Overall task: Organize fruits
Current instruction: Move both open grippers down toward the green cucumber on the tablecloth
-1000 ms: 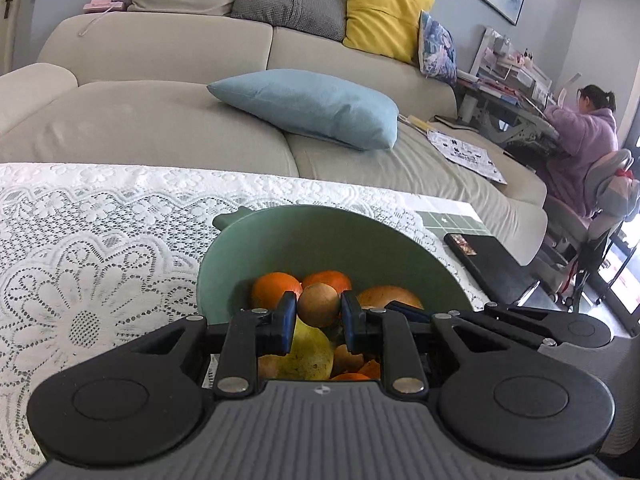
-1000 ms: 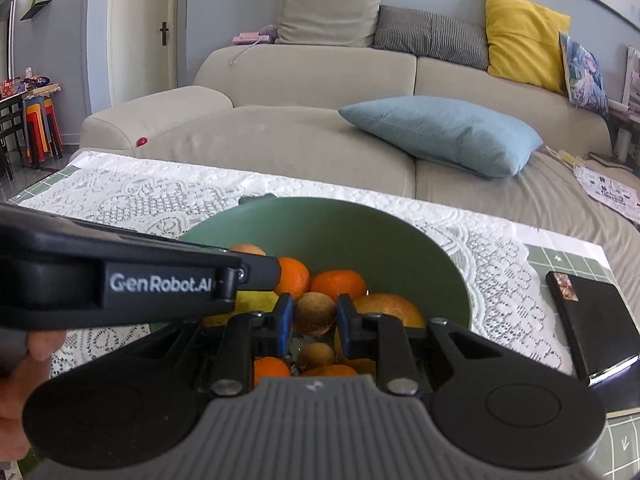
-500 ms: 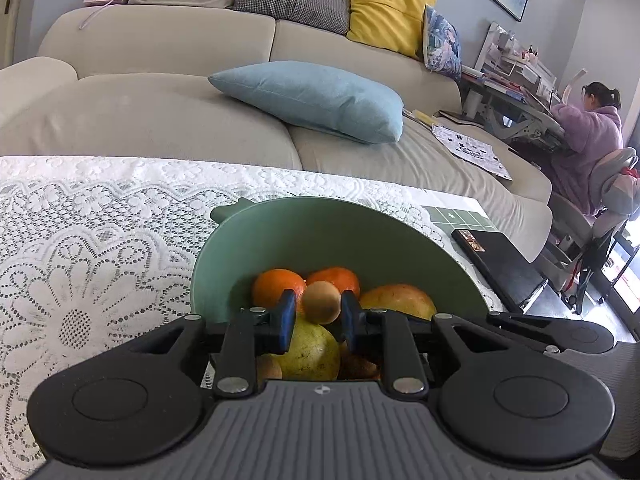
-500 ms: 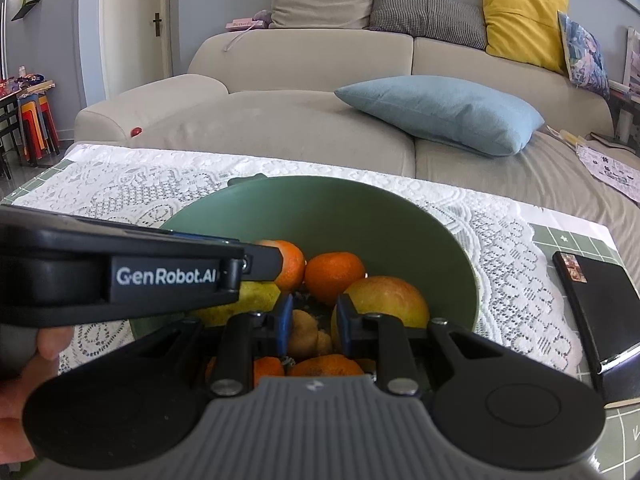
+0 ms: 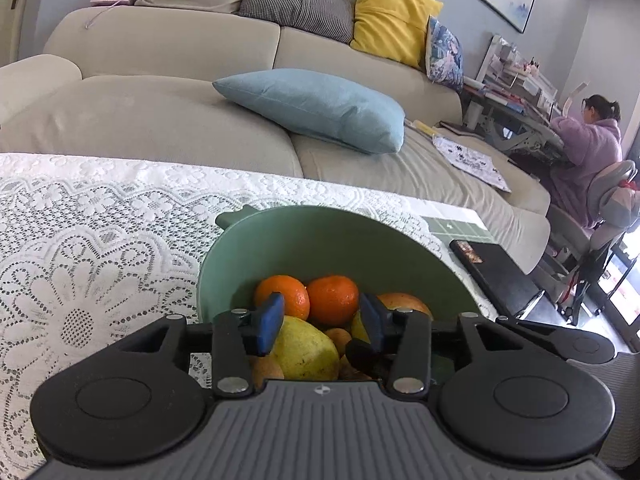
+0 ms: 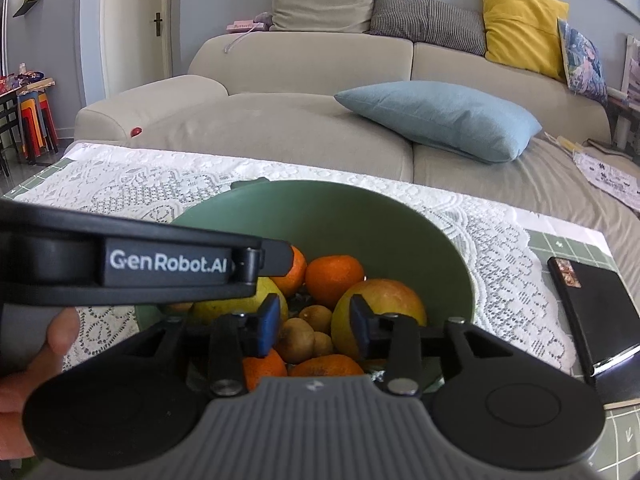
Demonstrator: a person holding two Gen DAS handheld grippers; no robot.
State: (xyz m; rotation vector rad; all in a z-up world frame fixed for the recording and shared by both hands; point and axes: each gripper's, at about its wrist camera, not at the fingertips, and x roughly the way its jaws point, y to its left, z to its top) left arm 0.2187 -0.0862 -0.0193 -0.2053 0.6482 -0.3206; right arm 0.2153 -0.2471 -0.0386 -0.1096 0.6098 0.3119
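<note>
A green bowl on the lace cloth holds several fruits: oranges, a yellow-green pear, an apple and small brown kiwis. My left gripper is open and empty just above the fruit, over the bowl's near side. My right gripper is open and empty too, over the kiwis. The left gripper's body crosses the left of the right wrist view.
A black book lies on the table right of the bowl. A white lace cloth covers the table. A beige sofa with a blue cushion stands behind. A person sits at a desk far right.
Both grippers have opened. Each held a small brown fruit between its fingers before; both fruits now lie in the bowl. Both grippers moved closer to the bowl.
</note>
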